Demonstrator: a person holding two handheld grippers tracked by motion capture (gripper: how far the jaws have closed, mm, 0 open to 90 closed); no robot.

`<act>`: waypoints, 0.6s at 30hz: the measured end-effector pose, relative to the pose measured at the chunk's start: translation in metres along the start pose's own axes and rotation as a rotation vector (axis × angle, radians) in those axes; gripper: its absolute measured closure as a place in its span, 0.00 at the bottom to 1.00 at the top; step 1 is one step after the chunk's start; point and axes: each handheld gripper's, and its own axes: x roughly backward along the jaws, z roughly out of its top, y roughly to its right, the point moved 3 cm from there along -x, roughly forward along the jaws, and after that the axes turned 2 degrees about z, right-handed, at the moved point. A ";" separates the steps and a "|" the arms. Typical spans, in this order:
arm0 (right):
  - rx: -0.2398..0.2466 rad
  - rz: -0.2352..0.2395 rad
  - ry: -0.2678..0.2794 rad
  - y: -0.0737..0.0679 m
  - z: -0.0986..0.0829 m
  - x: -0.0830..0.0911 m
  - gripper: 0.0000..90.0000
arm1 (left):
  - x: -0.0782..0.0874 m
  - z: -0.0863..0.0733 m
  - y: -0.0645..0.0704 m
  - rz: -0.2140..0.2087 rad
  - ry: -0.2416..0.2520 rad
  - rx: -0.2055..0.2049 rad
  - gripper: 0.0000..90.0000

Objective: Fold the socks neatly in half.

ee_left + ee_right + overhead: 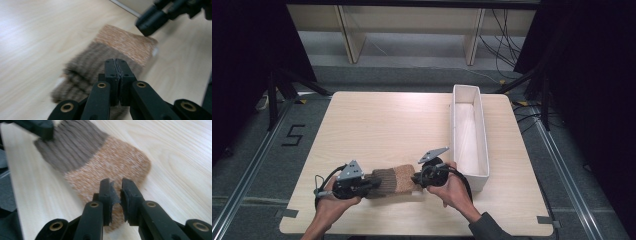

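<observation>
Two colours of ribbed knit make up the sock (391, 181), dark brown at one end and tan at the other, flat on the pale wood-grain tabletop (377, 125). Left gripper (116, 63) jaws are pressed together over the brown end (fabric blurred). Right gripper (115, 185) jaws stand slightly parted over the tan end.

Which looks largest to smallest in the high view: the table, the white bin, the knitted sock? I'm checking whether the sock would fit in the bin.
1. Table, by far the largest.
2. White bin, long and narrow, along the table's right side.
3. Knitted sock, brown and tan, clearly shorter than the bin, though it lies nearer the camera.
</observation>
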 end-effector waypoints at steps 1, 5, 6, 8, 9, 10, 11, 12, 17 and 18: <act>0.000 0.000 0.000 0.000 0.000 0.000 0.87 | -0.002 -0.001 0.002 0.006 -0.003 0.006 0.97; -0.012 0.004 -0.045 0.001 -0.007 -0.005 0.87 | -0.005 -0.007 -0.006 0.025 -0.042 0.002 0.97; -0.024 0.005 -0.051 -0.001 -0.007 -0.005 0.87 | -0.006 -0.008 -0.008 0.028 -0.046 0.005 0.97; 0.000 0.014 -0.050 -0.006 -0.008 -0.007 0.88 | -0.006 -0.010 -0.009 0.030 -0.045 0.010 0.98; 0.000 0.014 -0.050 -0.006 -0.008 -0.007 0.88 | -0.005 -0.011 -0.010 0.030 -0.049 0.005 0.98; -0.010 0.017 -0.045 -0.008 -0.008 -0.008 0.88 | -0.005 -0.011 -0.011 0.034 -0.047 0.014 0.98; 0.023 0.020 -0.044 -0.009 -0.008 -0.010 0.88 | -0.004 -0.012 -0.012 0.034 -0.048 0.008 0.98; 0.023 0.020 -0.044 -0.009 -0.008 -0.010 0.88 | -0.003 -0.013 -0.013 0.038 -0.049 0.013 0.98; 0.023 0.045 -0.039 -0.015 -0.007 -0.014 0.88 | 0.002 -0.019 -0.015 0.042 -0.042 0.035 0.98; 0.017 0.044 -0.051 -0.016 -0.007 -0.013 0.87 | 0.003 -0.020 -0.015 0.043 -0.043 0.027 0.98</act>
